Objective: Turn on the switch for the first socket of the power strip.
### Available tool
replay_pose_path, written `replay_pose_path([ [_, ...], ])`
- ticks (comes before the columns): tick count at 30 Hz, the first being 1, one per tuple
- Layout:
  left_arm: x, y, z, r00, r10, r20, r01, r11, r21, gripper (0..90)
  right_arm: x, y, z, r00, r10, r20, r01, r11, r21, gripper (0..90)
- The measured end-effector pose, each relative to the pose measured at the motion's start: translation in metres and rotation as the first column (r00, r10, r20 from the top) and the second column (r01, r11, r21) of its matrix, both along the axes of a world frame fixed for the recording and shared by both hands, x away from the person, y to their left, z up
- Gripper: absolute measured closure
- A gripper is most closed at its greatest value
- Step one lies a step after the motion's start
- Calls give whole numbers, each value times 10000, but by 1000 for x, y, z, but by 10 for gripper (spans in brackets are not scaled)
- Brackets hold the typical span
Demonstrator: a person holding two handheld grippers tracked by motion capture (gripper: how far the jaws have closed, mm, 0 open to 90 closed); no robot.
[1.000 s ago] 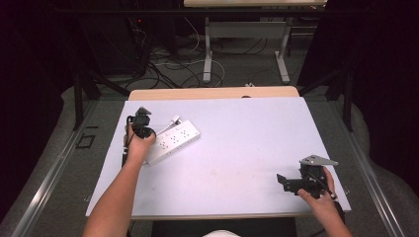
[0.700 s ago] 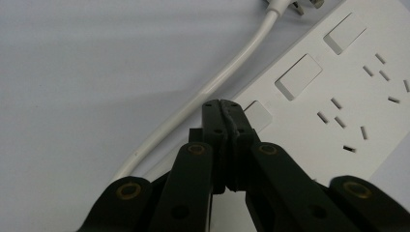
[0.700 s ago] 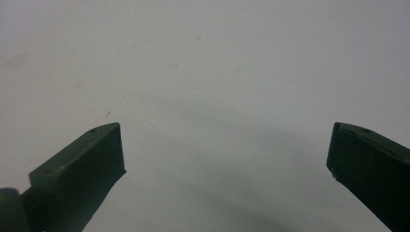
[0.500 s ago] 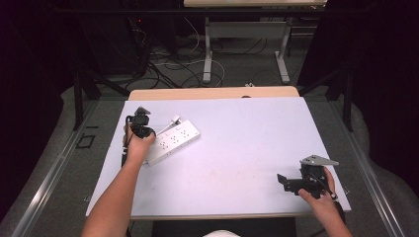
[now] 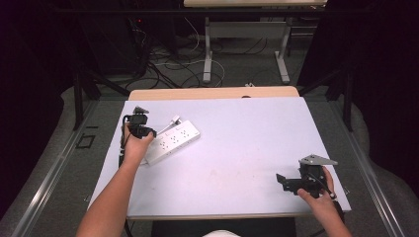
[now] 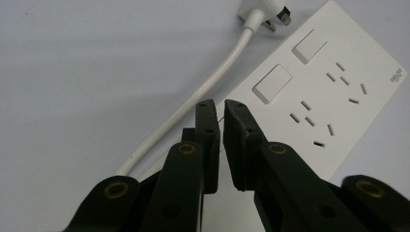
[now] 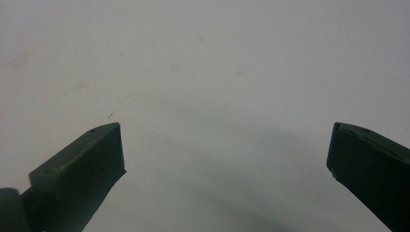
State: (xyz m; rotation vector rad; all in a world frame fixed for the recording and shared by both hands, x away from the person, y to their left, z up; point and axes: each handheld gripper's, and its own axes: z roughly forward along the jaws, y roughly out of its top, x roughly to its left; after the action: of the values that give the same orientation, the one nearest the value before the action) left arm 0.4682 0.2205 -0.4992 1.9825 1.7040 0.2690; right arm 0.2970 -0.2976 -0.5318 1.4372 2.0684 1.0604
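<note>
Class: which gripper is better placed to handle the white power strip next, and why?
Left. The left gripper hangs right over the flat white plastic power strip, nearly shut beside its white cord; the right gripper sits open, far across the table.

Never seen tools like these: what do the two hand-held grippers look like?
Both are black. The left gripper has two flat jaws on linkage arms with brass-coloured pivots. The right gripper carries a grey three-cornered plate. The forearms are bare, no sleeves.

Smooth, glossy white plastic on the power strip (image 6: 319, 96), its rubbery white cord (image 6: 193, 108) beside it; matt black plastic jaws with brass-coloured rivets; the table (image 5: 237, 133) beneath looks matt, faintly stained.
</note>
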Motion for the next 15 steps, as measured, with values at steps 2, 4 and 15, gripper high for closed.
replay_pose_path([
  [2, -1, -1, 2, 9999, -109, 37, 109, 9999, 12, 818, 0, 0, 0, 10000, 20, 5, -20, 10000, -27, 0],
  [4, -3, -3, 2, 9998, -109, 190, 110, 9999, -60, 797, 0, 0, 0, 10000, 17, -2, -17, 10000, -24, 0],
  [15, -10, -8, 8, 9976, -592, 361, 594, 9982, -29, 723, 0, -1, 0, 10000, -15, 46, 15, 10000, -33, 0],
])
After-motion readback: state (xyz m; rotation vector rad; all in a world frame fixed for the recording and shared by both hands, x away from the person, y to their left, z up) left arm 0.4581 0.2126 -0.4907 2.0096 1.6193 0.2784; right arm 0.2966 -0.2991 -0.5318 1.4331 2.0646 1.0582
